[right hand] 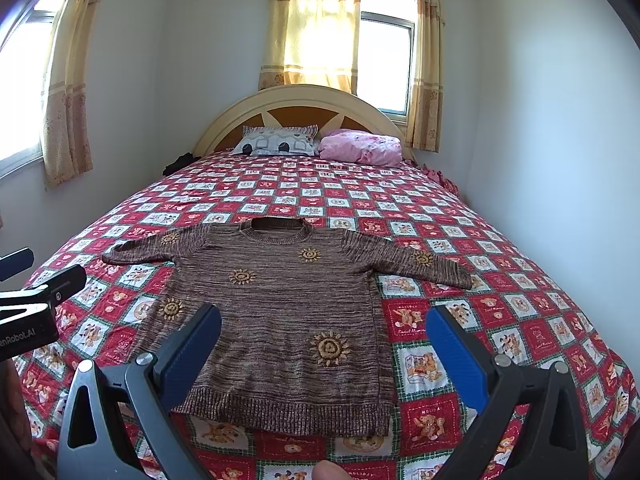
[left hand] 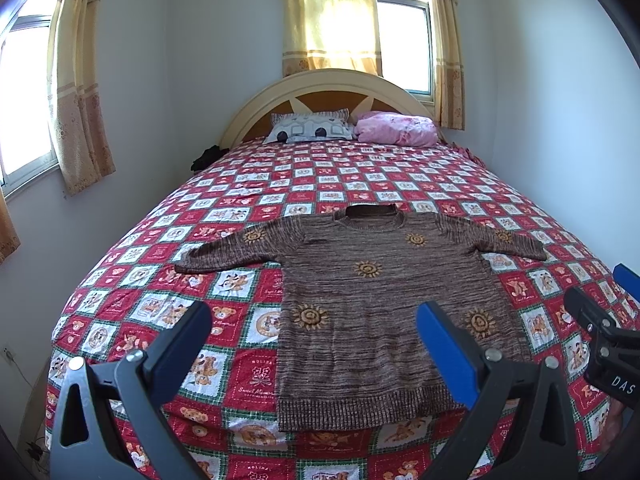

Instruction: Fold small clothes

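Note:
A brown knitted sweater (left hand: 360,300) with yellow sun patches lies flat on the bed, front up, both sleeves spread out, hem toward me. It also shows in the right wrist view (right hand: 280,320). My left gripper (left hand: 314,316) is open and empty, held above the hem end of the sweater. My right gripper (right hand: 324,320) is open and empty, also above the hem end. The right gripper shows at the right edge of the left wrist view (left hand: 600,320), and the left gripper at the left edge of the right wrist view (right hand: 36,280).
The bed has a red and white checked bedspread (left hand: 248,184) with bear prints. Two pillows (left hand: 312,128) (left hand: 396,128) lie at the curved headboard (left hand: 320,84). Walls stand close on both sides. Curtained windows (left hand: 332,16) are behind and to the left.

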